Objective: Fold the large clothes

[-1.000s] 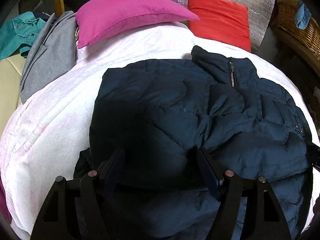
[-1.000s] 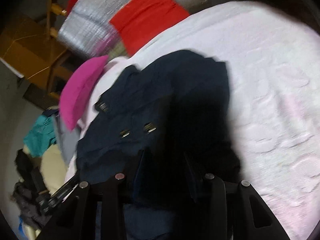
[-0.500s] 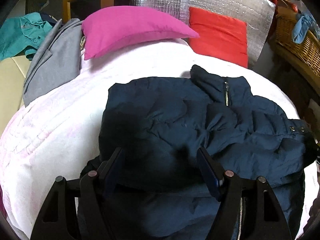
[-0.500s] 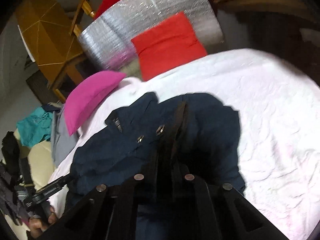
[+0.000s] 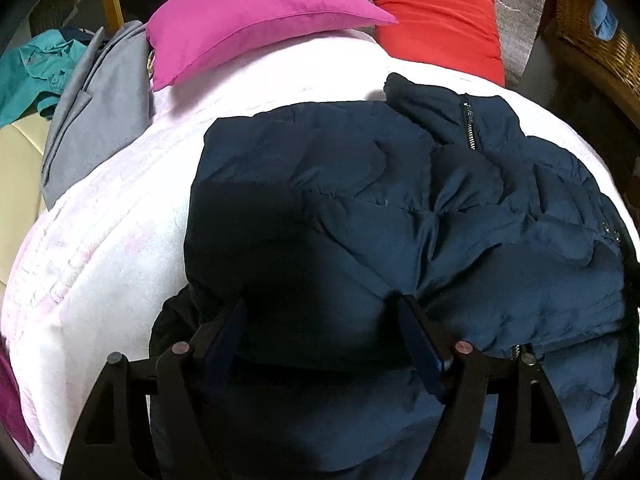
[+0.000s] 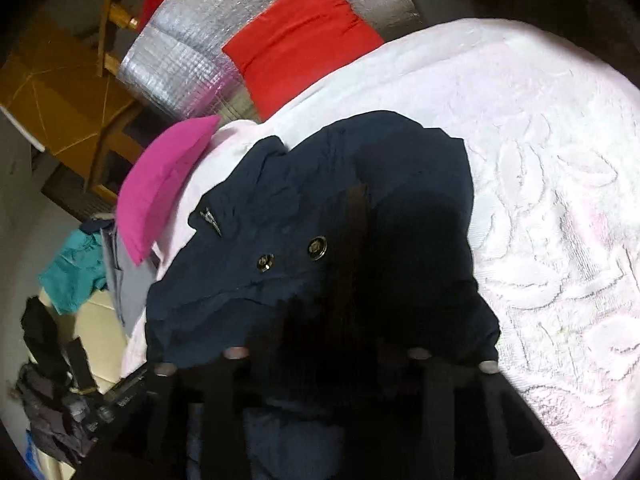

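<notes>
A dark navy puffer jacket (image 5: 400, 216) lies partly folded on a white quilted bed (image 5: 100, 240), collar and zipper toward the far right. My left gripper (image 5: 320, 320) is open, its fingers low over the jacket's near edge. In the right wrist view the jacket (image 6: 304, 248) shows two snap buttons. My right gripper (image 6: 332, 320) is over the jacket in deep shadow; a dark strip of fabric rises between its fingers, and how the jaws stand is unclear.
A magenta pillow (image 5: 248, 24) and a red pillow (image 5: 436, 20) lie at the head of the bed. Grey (image 5: 100, 120) and teal (image 5: 32, 72) clothes are piled at the left. A wicker basket (image 5: 596, 40) stands at the right.
The right gripper closed on the jacket half a second ago, then tilted and dropped lower over it. The left gripper stayed open and moved slightly closer to the jacket.
</notes>
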`<state>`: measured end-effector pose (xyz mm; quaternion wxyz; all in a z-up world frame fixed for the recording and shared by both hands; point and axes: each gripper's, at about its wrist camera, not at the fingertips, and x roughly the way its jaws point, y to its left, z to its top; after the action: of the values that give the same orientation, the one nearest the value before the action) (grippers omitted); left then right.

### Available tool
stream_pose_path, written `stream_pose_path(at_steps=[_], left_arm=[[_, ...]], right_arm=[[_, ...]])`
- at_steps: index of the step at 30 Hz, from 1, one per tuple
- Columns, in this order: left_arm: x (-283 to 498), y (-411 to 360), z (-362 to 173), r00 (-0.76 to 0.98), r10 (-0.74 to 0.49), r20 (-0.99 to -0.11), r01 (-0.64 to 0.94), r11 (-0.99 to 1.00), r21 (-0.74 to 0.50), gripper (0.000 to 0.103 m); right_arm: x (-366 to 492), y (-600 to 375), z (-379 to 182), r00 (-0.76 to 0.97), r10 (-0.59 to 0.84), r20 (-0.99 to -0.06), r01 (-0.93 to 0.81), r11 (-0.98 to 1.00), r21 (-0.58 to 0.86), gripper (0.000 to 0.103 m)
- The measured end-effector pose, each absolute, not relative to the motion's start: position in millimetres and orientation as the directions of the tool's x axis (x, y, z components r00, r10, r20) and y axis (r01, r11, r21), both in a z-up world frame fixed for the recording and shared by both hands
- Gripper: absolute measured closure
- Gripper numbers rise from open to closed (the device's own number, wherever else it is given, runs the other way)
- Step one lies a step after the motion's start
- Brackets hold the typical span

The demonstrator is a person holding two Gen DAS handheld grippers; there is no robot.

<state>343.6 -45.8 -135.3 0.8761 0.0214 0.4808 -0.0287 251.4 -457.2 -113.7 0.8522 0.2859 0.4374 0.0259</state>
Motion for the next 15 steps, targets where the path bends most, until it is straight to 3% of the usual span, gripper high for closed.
stream_pose_path(at_steps=[1,3,5,10,15], left_arm=[[344,-46,-135,0.536,-0.029,-0.843,0.069,0.998,0.009,0.025],[344,-43,-134,0.538,-0.033,-0.843,0.065,0.998,0.003,0.025],[342,-42,-131,0.541,-0.034,-0.840,0.058,0.998,-0.003,0.025],[336,-41,-119,0.596,-0.036,-0.802,0.056,0.998,-0.003,0.025],[336,-48,-128,0.582,0.000,-0.813,0.074,0.996,0.053,0.025]], right_arm=[[254,-450,-116,0.604,0.288,-0.743,0.188,0.855,0.484,0.057],[258,-434,-115,0.602,0.272,-0.751,0.146,0.887,0.438,0.082],[253,-425,-105,0.638,0.243,-0.731,0.108,0.911,0.397,0.088],[241,-423,-78,0.748,0.134,-0.650,0.128,0.932,0.339,0.092],[254,-428,-108,0.663,0.054,-0.746,0.223,0.938,0.266,0.093]])
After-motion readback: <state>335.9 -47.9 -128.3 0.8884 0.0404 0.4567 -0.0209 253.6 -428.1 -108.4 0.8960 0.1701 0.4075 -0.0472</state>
